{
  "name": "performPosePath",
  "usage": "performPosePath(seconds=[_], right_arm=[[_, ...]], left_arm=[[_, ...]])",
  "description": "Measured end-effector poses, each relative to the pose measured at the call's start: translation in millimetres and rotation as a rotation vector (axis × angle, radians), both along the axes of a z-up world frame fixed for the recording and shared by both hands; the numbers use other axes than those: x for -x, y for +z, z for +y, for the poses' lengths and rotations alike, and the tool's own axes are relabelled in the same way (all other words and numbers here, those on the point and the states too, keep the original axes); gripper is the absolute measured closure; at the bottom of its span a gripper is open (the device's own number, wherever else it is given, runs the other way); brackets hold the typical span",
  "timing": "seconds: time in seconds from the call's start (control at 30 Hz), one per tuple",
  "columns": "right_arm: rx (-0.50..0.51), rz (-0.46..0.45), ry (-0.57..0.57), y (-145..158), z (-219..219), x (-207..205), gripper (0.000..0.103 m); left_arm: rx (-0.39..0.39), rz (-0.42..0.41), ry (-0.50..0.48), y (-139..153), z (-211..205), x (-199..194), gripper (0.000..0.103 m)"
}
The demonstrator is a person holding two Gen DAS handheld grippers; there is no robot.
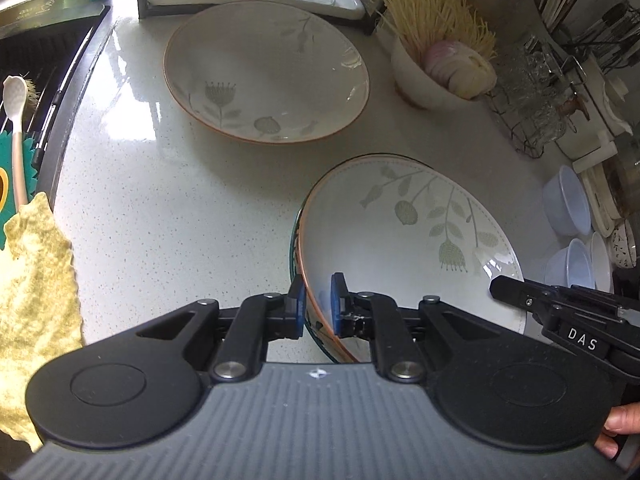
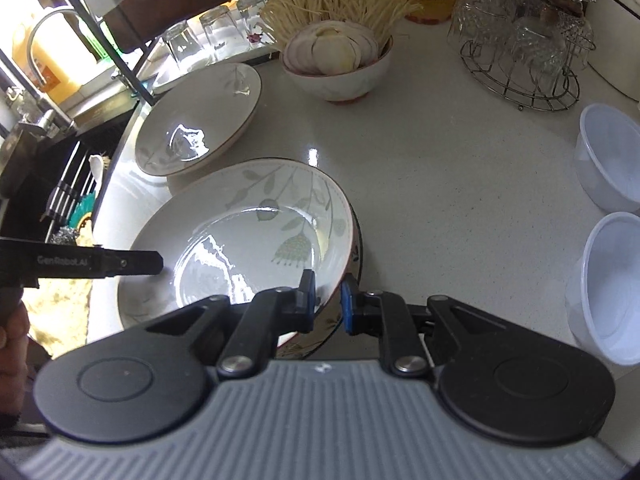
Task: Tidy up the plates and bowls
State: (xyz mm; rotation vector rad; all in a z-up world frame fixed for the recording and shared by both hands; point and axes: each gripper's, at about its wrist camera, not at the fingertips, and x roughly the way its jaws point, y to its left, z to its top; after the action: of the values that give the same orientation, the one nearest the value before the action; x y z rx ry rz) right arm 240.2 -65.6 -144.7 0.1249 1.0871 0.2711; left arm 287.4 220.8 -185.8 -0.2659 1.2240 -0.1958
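A white floral plate (image 1: 404, 240) (image 2: 240, 236) with an orange rim hangs tilted over the pale counter, with a second darker-rimmed plate pressed under it. My left gripper (image 1: 318, 304) is shut on the left edge of this pair. My right gripper (image 2: 328, 300) is shut on the right edge. Each gripper shows in the other's view: the right one (image 1: 560, 312) and the left one (image 2: 96, 264). A second floral plate (image 1: 266, 72) (image 2: 200, 120) lies flat on the counter behind.
A bowl of noodles and sliced onion (image 1: 440, 72) (image 2: 340, 60) stands at the back. White plastic bowls (image 2: 612, 156) sit at the right. A wire rack of glasses (image 2: 520, 52), a sink (image 1: 36, 64) at the left, a yellow cloth (image 1: 36, 280).
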Motion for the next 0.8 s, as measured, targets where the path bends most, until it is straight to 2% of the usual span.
performPosePath(seconds=[0.2, 0.33, 0.5, 0.6, 0.8], right_arm=[[0.002, -0.015, 0.052, -4, -3, -5, 0.085], [-0.022, 0.016, 0.070, -11, -8, -10, 0.084], [-0.053, 0.025, 0.085, -13, -17, -16, 0.084], [-0.084, 0.032, 0.097, -13, -24, -18, 0.085], [-0.106, 0.001, 0.127, -5, -32, -21, 0.085]], left_arm=[[-0.031, 0.014, 0.036, -1, -8, 1, 0.089], [-0.068, 0.026, 0.072, -1, -15, 1, 0.088], [-0.053, 0.057, 0.143, -1, -13, 7, 0.085], [-0.063, 0.045, 0.180, 4, -13, 12, 0.080], [-0.091, 0.003, 0.232, 21, -16, 22, 0.079]])
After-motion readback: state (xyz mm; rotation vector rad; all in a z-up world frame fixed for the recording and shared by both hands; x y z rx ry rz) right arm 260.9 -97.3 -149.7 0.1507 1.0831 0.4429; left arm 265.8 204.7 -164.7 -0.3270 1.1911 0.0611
